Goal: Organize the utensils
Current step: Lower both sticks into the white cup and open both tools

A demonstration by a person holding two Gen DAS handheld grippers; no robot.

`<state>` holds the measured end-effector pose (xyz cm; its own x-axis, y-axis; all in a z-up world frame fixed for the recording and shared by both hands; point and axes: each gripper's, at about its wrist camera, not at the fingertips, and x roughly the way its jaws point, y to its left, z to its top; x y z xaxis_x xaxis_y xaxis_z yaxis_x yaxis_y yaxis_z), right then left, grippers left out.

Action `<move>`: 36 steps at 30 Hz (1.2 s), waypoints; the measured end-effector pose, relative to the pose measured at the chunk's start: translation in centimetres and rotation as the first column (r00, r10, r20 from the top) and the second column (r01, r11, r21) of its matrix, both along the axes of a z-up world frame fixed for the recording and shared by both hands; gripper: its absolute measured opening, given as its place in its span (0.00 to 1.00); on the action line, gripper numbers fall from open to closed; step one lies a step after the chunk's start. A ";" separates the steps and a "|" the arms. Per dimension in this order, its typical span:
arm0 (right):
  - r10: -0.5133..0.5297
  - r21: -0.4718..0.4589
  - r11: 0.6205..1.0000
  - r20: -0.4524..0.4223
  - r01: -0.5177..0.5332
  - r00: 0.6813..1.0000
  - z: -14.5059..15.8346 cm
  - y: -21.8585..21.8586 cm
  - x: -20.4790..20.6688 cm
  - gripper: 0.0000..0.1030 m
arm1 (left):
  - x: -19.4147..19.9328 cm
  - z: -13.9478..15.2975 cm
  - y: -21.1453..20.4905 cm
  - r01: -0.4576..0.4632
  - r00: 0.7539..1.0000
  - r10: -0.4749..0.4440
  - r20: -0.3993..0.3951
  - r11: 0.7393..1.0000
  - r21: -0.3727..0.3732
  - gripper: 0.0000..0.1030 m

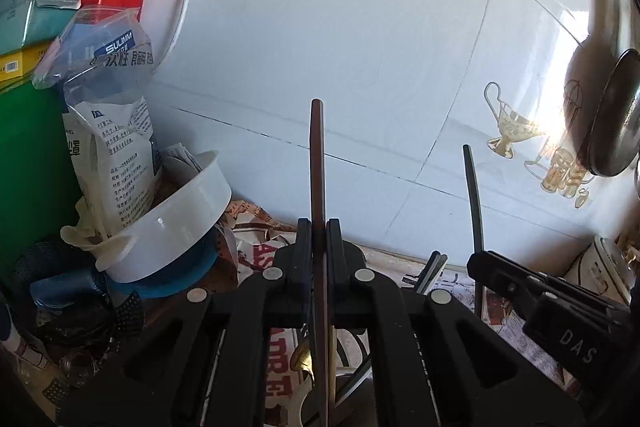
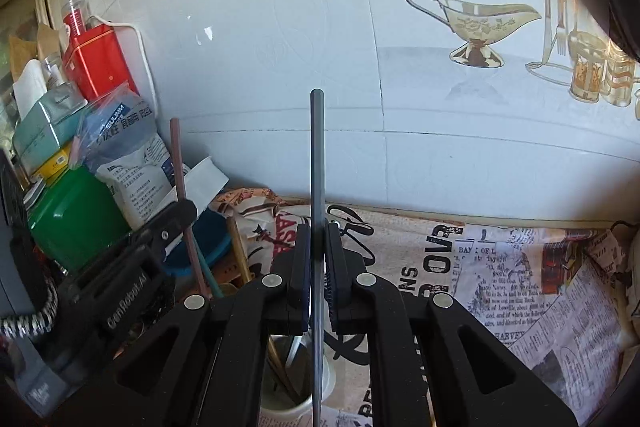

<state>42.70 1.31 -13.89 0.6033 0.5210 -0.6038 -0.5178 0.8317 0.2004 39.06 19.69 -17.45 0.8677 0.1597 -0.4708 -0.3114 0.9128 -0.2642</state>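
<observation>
The left tool point(image 1: 319, 243) grips a brown chopstick point(image 1: 317, 163) upright; the right tool point(image 2: 319, 247) grips a grey chopstick point(image 2: 317, 163), over a cup point(image 2: 296, 407).

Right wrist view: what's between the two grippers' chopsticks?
Bare wall tile up top. Lower, between the brown chopstick in the left gripper and the grey chopstick in the right gripper, crumpled printed paper.

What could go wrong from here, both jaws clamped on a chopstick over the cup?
1. The right gripper holds the grey chopstick above the white cup, already crowded with utensils; its lower end may snag them or the rim.
2. The left gripper pinches the brown chopstick with much length free either side; a knock could pivot it.
3. The grippers sit close together, so the sticks may collide.
</observation>
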 end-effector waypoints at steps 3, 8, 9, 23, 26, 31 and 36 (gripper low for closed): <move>-0.001 0.004 1.000 0.007 0.001 1.000 -0.2 0.8 0.3 0.06 | -0.5 -0.3 0.0 -0.014 1.000 0.014 0.023 1.000 0.016 0.04; -0.008 0.024 1.000 0.024 0.007 1.000 -0.5 2.0 0.7 0.06 | -1.3 -0.4 0.2 -0.007 0.999 0.007 0.039 1.000 -0.002 0.04; -0.013 0.029 1.000 0.031 0.012 0.999 -0.6 2.3 0.7 0.06 | -1.5 -0.4 0.3 -0.008 0.999 0.008 0.043 1.000 -0.011 0.04; -0.046 0.042 0.998 0.052 0.044 0.998 -4.1 3.5 0.1 0.06 | -3.8 -1.2 -0.1 0.059 0.998 -0.059 -0.011 0.998 -0.003 0.04; -0.038 0.028 0.999 0.039 0.037 0.998 -4.6 3.2 -0.3 0.06 | -4.2 -1.5 -0.3 0.079 0.996 -0.080 -0.038 0.997 -0.013 0.04; -0.015 -0.021 1.000 0.014 0.016 1.000 -4.8 2.2 -1.4 0.06 | -4.3 -2.2 -0.8 0.112 0.988 -0.115 -0.099 0.993 -0.037 0.04; 0.043 -0.065 0.997 -0.049 -0.046 0.998 -4.8 1.5 -2.5 0.06 | -4.6 -2.6 -1.6 0.129 0.979 -0.135 -0.155 0.991 -0.043 0.04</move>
<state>40.18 2.79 -18.66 0.5505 0.5048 -0.6649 -0.5455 0.8205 0.1712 34.47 18.08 -20.06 0.7950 0.0313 -0.6058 -0.2287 0.9405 -0.2515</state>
